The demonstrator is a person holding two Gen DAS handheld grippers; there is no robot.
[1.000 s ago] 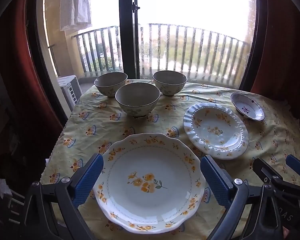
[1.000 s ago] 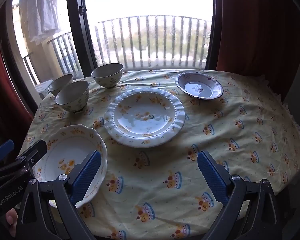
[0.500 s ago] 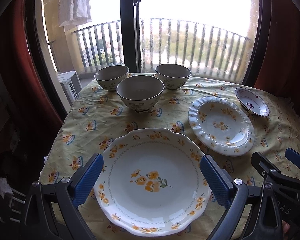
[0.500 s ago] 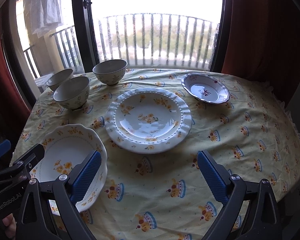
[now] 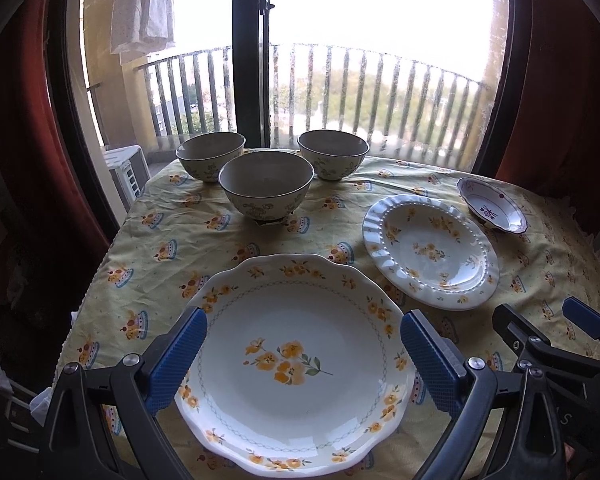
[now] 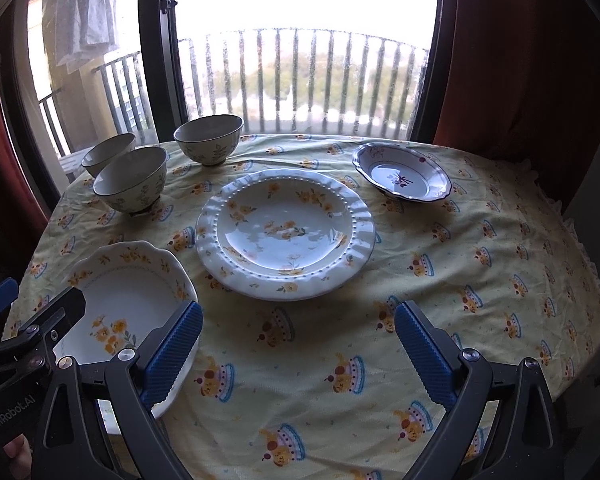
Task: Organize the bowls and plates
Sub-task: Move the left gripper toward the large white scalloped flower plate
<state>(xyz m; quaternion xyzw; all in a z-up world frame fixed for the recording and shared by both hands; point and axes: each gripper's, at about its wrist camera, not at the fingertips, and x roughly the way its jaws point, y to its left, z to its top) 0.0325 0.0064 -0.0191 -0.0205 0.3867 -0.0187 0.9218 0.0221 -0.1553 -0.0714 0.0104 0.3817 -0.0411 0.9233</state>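
Left gripper [image 5: 302, 360] spread wide above a scalloped plate [image 5: 296, 364]

Three bowls [image 5: 266, 186] cluster at 12 o'clock on the yellow-clothed counter [image 5: 160, 264]; a beaded plate [image 5: 430, 250] lies at 2 o'clock, a small purple-flowered dish [image 5: 492, 210] beyond it, and the right gripper [image 5: 556, 340] at 4 o'clock.

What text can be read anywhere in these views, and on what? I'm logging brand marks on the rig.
"GenRobot.AI": white print on the body of the left gripper, seen at the lower left of the right wrist view.
"S": one letter showing on the body of the right gripper in the left wrist view; the rest is cut off.
The plates, bowls and tablecloth carry only patterns, no words.
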